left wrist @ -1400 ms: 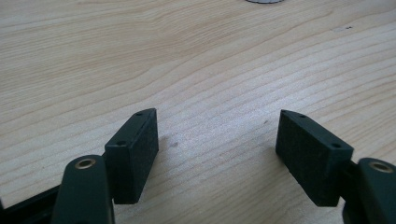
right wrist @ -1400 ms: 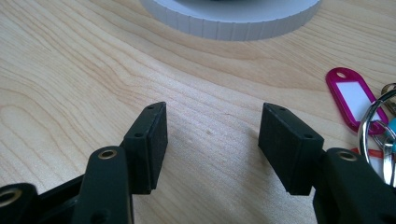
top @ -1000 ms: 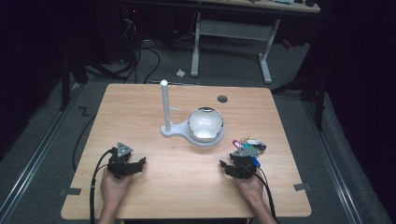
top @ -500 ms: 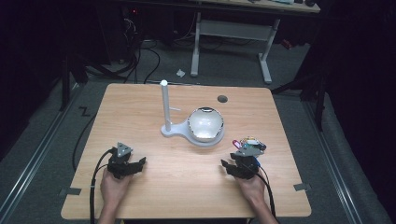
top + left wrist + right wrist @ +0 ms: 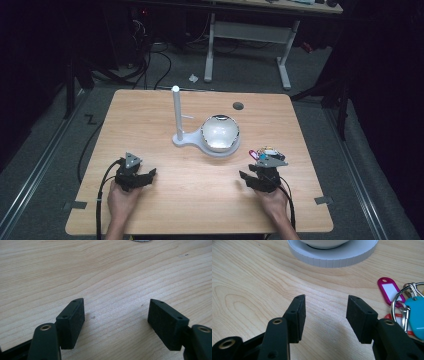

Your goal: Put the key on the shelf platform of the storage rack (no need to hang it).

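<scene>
Narrowing yet apart and empty, right gripper fingers flank pink-and-turquoise-tagged keys; left gripper fingers wide.

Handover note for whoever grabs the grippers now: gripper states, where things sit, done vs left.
Left gripper: open, empty, low over bare table at the near left.
Right gripper: open, nothing between the jaws, which have just been closing a little.
Key bunch with pink tag: flat on the table just right of the right gripper, untouched.
White stand with post and bowl: table centre.
Done: nothing gripped yet.
Left: probably shift right and pick up the keys.
</scene>
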The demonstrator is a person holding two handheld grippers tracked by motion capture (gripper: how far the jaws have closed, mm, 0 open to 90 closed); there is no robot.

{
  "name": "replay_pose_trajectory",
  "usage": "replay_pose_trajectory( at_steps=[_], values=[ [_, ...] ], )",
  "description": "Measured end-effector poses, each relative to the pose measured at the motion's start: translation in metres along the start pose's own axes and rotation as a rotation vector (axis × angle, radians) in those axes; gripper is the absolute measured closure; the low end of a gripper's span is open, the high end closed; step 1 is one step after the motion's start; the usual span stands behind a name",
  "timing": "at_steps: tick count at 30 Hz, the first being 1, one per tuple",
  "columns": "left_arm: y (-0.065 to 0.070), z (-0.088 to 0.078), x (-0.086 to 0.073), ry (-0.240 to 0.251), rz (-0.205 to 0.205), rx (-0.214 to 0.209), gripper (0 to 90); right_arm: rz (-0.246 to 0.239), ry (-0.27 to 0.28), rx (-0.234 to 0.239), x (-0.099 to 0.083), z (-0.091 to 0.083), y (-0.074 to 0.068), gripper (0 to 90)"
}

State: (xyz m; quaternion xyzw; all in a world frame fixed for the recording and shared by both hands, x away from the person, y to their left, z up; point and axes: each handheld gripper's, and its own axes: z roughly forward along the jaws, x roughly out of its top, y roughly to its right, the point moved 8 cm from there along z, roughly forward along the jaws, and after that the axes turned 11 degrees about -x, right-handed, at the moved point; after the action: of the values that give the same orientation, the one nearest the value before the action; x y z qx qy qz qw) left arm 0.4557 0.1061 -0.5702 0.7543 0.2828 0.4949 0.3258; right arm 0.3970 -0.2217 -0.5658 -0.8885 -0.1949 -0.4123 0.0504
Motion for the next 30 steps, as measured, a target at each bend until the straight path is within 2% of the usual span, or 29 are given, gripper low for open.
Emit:
replay_pose_trajectory(
  at_steps=[20,30],
  values=[
    [0.0,0.0,0.0,0.0,0.0,0.0,30.1,0.044,0.061,-0.031,0.003,-0.021,0.021,53.2],
    [0.0,0.0,0.0,0.0,0.0,0.0,30.1,0.064,0.071,-0.042,0.003,-0.026,0.031,53.8]
  ],
)
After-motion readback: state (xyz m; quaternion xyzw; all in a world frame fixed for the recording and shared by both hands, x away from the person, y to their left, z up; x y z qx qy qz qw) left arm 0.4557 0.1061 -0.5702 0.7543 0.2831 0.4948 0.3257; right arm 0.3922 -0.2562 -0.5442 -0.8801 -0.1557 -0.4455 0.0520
